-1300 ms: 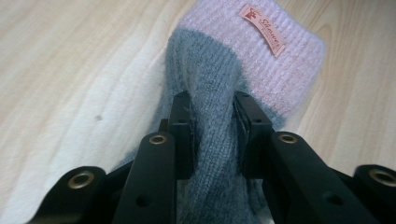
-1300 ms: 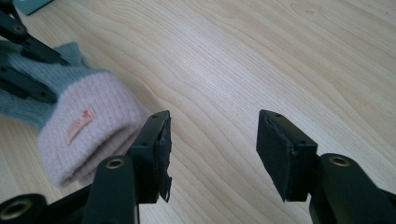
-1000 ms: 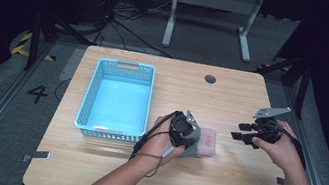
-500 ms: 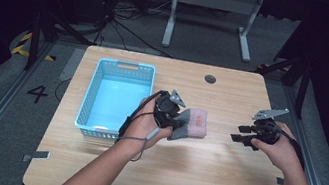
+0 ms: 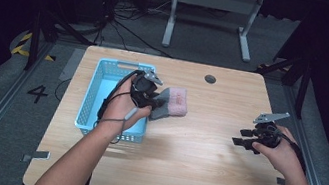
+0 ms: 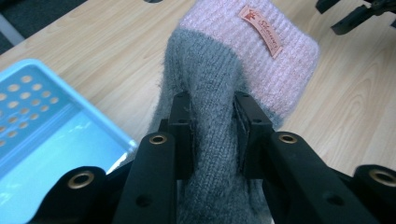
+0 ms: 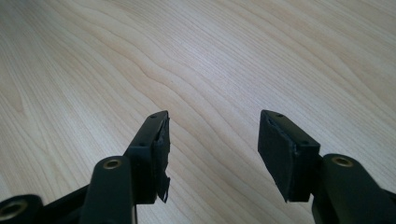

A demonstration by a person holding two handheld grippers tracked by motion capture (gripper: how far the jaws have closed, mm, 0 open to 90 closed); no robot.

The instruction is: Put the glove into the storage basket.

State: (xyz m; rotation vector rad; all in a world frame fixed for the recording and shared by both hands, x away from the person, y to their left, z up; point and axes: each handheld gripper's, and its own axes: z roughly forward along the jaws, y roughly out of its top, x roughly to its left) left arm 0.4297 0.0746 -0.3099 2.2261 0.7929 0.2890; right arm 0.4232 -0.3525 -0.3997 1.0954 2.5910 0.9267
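A grey knitted sock with a pink ribbed cuff (image 5: 172, 103) (image 6: 261, 56) hangs lifted above the table, just right of the blue basket (image 5: 96, 92). My left gripper (image 5: 152, 101) (image 6: 212, 121) is shut on the sock's grey part, its jaws squeezing the fabric from both sides. A small orange label sits on the pink cuff. The basket's perforated rim (image 6: 28, 88) lies at the left in the left gripper view. My right gripper (image 5: 242, 138) (image 7: 212, 144) hovers low over bare wood at the table's right side, open, with nothing between its jaws.
The wooden table (image 5: 191, 163) has a round cable hole (image 5: 210, 79) near its far edge. The basket's inside looks bare. Beyond the table stand a metal desk frame (image 5: 212, 9) and cables on a dark floor.
My left gripper has carried the sock up and to the left, from the table's middle to the basket's right rim. My right gripper has barely shifted.
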